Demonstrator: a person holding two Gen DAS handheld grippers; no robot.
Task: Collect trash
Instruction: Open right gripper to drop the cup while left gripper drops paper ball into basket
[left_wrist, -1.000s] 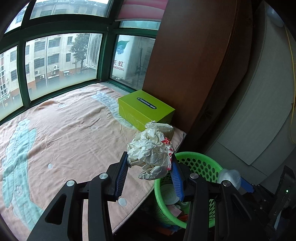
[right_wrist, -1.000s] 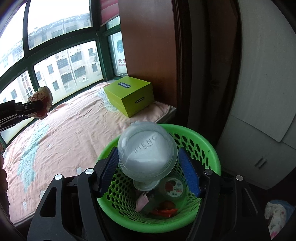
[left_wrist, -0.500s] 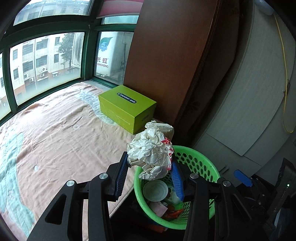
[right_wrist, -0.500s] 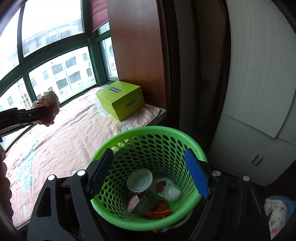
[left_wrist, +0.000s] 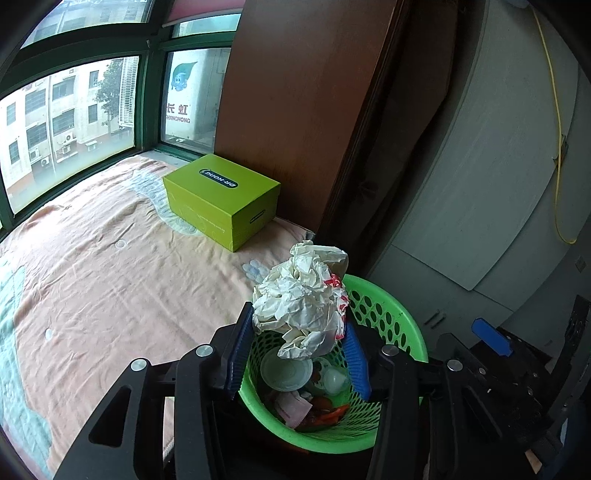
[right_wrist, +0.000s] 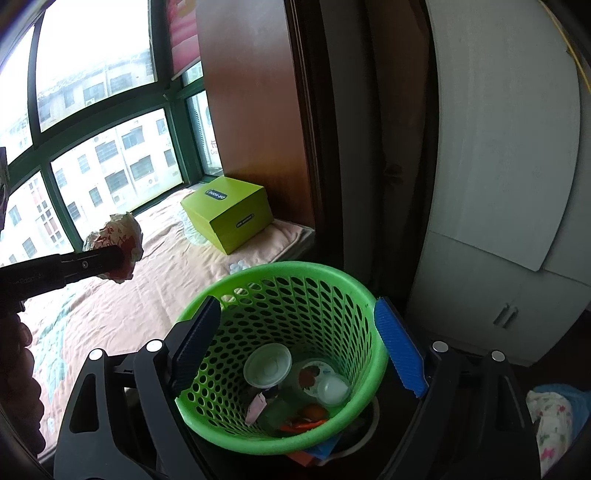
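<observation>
The left tongs (left_wrist: 299, 354) are clamped on a crumpled wad of white paper (left_wrist: 303, 299) with red printing on one side, the blue pads (left_wrist: 242, 347) pressing it from both flanks. In the left wrist view the wad hangs in front of the near rim of a green perforated basket (left_wrist: 391, 317), which stands on the floor just beside the edge of a bed covered with a peach blanket (left_wrist: 110, 273). From the right wrist view the same wad (right_wrist: 116, 245) shows off to the left, held out over the blanket by the dark arm of the left tongs, and well apart from the basket (right_wrist: 280, 273). The right tongs (right_wrist: 299, 347) stand wide apart with nothing between them; their jaws have just been opening, and their blue pads frame the basket's mouth from either side in the picture. Inside the basket lie a round white lid (right_wrist: 267, 365), a small white cup (right_wrist: 332, 391), a pinkish scrap (right_wrist: 256, 406) and something orange-red (right_wrist: 306, 422) at the bottom. A lime-green box (left_wrist: 221, 199) sits on the far corner of the bed, against a brown wooden panel (left_wrist: 295, 110) and near a green-framed window (left_wrist: 144, 107). A pale grey cabinet (right_wrist: 498, 184) stands to the right of the basket. Part of a hand (right_wrist: 18, 369) shows at the left edge of the right wrist view.
</observation>
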